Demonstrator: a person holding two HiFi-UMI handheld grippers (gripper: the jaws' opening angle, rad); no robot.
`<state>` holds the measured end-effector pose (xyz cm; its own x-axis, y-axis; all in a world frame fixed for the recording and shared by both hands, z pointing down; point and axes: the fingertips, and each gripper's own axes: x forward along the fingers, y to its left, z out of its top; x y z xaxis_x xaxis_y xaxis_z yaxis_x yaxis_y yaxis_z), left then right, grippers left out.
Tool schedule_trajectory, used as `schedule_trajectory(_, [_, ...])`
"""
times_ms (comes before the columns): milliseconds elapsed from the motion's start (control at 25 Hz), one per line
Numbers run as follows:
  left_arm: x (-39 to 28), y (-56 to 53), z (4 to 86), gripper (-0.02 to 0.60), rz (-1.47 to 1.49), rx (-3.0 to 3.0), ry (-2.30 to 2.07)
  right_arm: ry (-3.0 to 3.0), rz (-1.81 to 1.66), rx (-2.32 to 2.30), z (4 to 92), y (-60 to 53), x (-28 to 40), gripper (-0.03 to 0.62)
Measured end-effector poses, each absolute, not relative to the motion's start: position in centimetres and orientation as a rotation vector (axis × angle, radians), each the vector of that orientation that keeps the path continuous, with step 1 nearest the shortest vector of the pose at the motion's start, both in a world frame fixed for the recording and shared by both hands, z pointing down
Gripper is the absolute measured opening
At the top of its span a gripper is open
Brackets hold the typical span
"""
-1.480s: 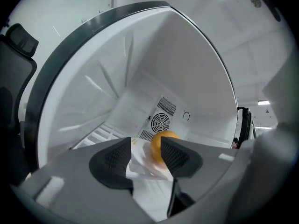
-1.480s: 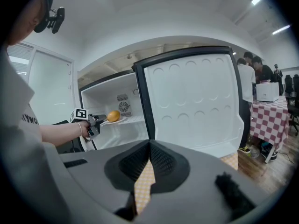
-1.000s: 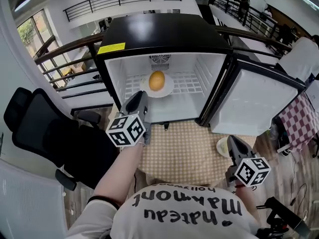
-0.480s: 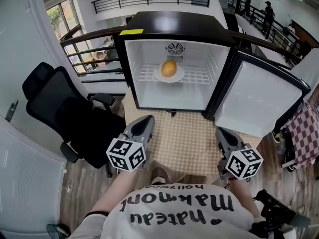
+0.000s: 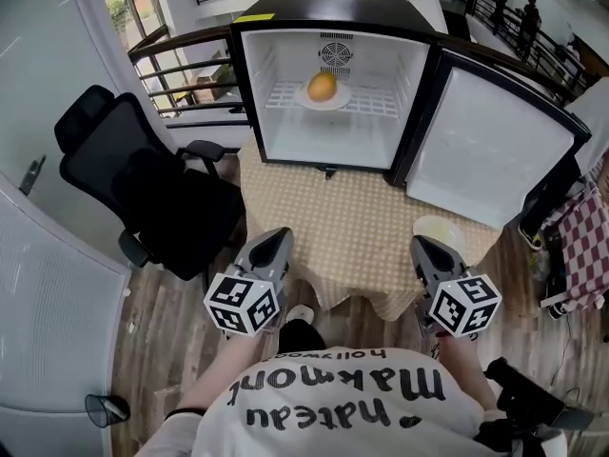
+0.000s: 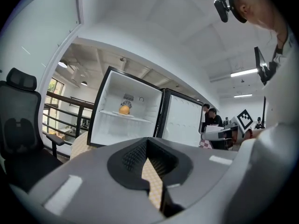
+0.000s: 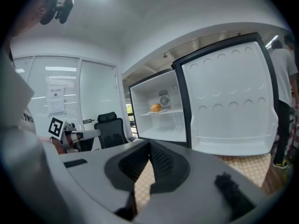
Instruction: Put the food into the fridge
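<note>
Orange-yellow fruit on plate, fridge shelf. Left gripper and right gripper both closed tight, empty (well back from fridge). Remaining, I judge: door. Push near free edge, slowly, until sealed.

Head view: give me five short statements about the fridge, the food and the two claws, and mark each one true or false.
1. The fridge has its door swung open. True.
2. The food sits on a plate on the shelf inside. True.
3. The left claw grips the food. False: its jaws are shut with nothing between them, well short of the fridge.
4. The black chair stands on the right claw's side. False: it stands on the left.
5. The right claw is shut and empty. True.
</note>
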<state>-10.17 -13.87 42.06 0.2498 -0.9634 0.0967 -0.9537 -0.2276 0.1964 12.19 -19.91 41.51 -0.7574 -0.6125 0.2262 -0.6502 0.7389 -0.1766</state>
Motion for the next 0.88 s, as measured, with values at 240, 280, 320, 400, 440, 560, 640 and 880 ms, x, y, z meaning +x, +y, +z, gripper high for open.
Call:
schedule_trajectory(240, [-8.1, -10.5, 40.8, 0.002, -0.119, 2.310, -1.834, -2.786, 0.394, 1.018, 42.4, -16.4, 14.6, 0.015])
schedule_trajectory(280, [-7.8, -10.1, 40.7, 0.003, -0.122, 2.314, -1.831, -2.788, 0.396, 1.020, 42.4, -16.1, 14.9, 0.015])
schedule_trajectory(320, [-7.4, -9.7, 40.6, 0.003, -0.121, 2.321, -1.829, -2.791, 0.397, 1.021, 42.4, -15.9, 15.1, 0.015])
schedule_trajectory(400, [-6.9, -9.2, 40.4, 0.002, -0.115, 2.331, -1.832, -2.798, 0.398, 1.020, 42.3, -15.7, 15.3, 0.015])
schedule_trajectory(440, [-6.8, -8.9, 40.4, 0.002, -0.109, 2.334, -1.837, -2.801, 0.398, 1.017, 42.3, -15.6, 15.3, 0.015])
schedule_trajectory(560, [-6.7, -8.2, 40.4, 0.002, -0.082, 2.335, -1.854, -2.809, 0.395, 1.008, 42.1, -15.1, 15.2, 0.015])
schedule_trajectory(640, [-6.7, -8.0, 40.4, 0.003, -0.090, 2.330, -1.853, -2.811, 0.393, 1.001, 42.1, -14.8, 15.1, 0.014])
schedule_trajectory(880, [-6.8, -8.0, 40.6, 0.002, -0.127, 2.322, -1.835, -2.795, 0.411, 0.979, 42.7, -14.4, 15.2, 0.015])
